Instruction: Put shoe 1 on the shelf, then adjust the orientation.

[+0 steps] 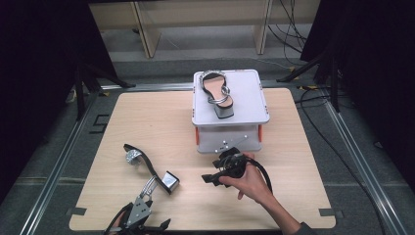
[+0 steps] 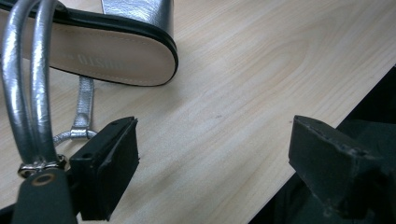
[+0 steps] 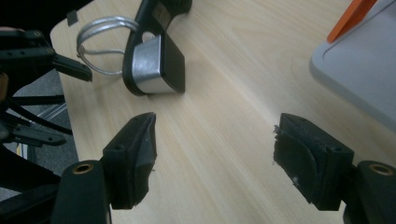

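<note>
At the near table (image 1: 274,196) edge, the left hand-held gripper (image 1: 139,218) gapes wide over bare wood, gripping nothing, beside a silver sandal (image 1: 151,169) lying on its side. The right hand-held gripper (image 1: 211,178), also wide open and empty, hovers mid-table. Beyond, another sandal (image 1: 218,93) sits on a grey box (image 1: 249,105).

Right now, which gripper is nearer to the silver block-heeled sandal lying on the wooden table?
Left. The left gripper sits right at the silver block-heeled sandal's straps, jaws open. The right gripper is further off, beside its heel, also open.
</note>
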Available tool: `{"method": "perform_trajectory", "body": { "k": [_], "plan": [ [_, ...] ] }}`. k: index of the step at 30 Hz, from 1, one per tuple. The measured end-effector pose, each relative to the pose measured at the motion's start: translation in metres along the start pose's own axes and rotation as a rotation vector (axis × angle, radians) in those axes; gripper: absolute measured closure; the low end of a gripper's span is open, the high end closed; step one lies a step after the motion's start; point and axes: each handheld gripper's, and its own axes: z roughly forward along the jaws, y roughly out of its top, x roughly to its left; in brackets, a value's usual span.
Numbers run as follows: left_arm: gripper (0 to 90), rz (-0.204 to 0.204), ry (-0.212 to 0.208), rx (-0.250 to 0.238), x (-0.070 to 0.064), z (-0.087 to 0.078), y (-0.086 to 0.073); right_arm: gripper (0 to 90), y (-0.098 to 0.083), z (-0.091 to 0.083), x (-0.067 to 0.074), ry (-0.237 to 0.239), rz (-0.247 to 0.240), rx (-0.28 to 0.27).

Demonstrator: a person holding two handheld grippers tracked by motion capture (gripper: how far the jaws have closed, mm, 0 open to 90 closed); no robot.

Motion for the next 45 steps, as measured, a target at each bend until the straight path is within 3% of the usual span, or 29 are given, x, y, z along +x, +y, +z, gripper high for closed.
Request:
{"method": "perform_trajectory", "body": {
  "k": [9,13,23,26,31,36,37,39,45],
  "plan": [
    [15.7,0.018,-0.006,0.008,-0.002,-0.001,0.001,25.9,-0.009,0.026,0.008,0.004,-0.032,0.065],
    [15.7,0.020,-0.006,0.011,-0.002,-0.002,0.000,23.9,-0.006,0.034,0.012,0.000,-0.081,0.060],
    [15.7,0.019,0.011,0.010,-0.003,0.000,0.000,22.3,0.005,0.060,0.028,0.018,-0.129,0.065],
    [15.7,0.021,-0.004,0.011,-0.003,-0.002,0.000,21.7,0.008,0.064,0.032,0.020,-0.130,0.064],
    [15.6,0.016,-0.006,0.002,-0.004,-0.001,-0.001,21.5,0.017,0.073,0.043,0.031,-0.183,0.061],
    [15.6,0.025,-0.005,0.008,-0.003,-0.002,-0.001,20.5,0.022,0.085,0.052,0.026,-0.191,0.067],
    [15.6,-0.002,-0.013,-0.012,-0.005,-0.002,-0.001,20.4,0.022,0.089,0.053,0.029,-0.195,0.071],
    [15.7,0.023,0.000,0.011,-0.003,-0.002,-0.001,20.2,0.023,0.100,0.057,0.028,-0.198,0.078],
    [15.7,0.023,-0.006,0.004,-0.003,-0.002,-0.001,20.0,0.028,0.120,0.061,0.006,-0.196,0.095]
  ]
}}
